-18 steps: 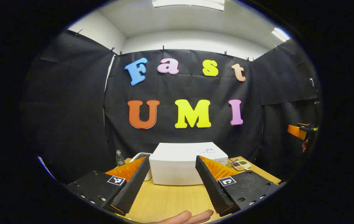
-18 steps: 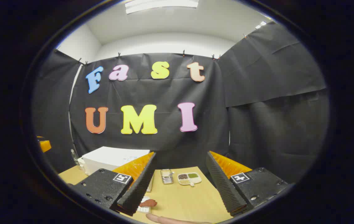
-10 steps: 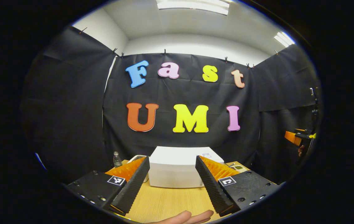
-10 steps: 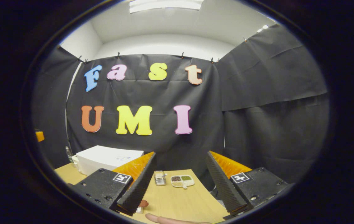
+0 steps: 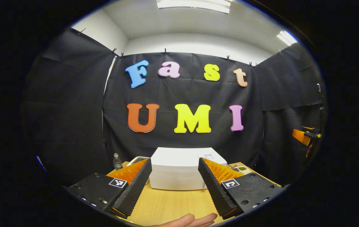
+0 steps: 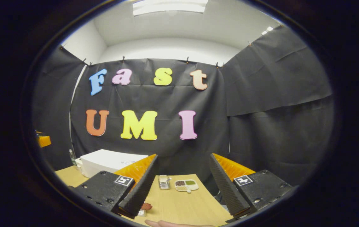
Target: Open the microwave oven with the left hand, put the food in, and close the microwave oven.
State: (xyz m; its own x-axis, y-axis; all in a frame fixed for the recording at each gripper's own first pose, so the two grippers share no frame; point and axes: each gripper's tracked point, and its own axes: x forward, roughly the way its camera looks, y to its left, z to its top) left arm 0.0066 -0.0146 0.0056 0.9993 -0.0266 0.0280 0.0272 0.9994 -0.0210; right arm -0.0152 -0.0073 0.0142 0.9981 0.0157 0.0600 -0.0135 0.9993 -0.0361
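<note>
Both cameras have tipped only slightly since 0.9 s ago: in the right gripper view the food (image 6: 146, 206) has slid lower, half hidden behind the near finger, and the trays sit a little nearer the finger gap.

Nearest in the left gripper view, a hand (image 5: 188, 220) lies flat on the wooden table (image 5: 170, 205) below the left gripper (image 5: 174, 186), whose 2 fingers are spread wide and hold nothing. Beyond them stands the white microwave oven (image 5: 179, 170), its long axis running left to right, a plain closed side toward the camera. A bottle (image 5: 116, 162) stands to its left.

The right gripper (image 6: 184, 186) is likewise spread and empty. The food rests on the table by its left finger; farther off lie a small metal tray (image 6: 164, 182) and a divided dish (image 6: 186, 185), the microwave well to the left.
</note>
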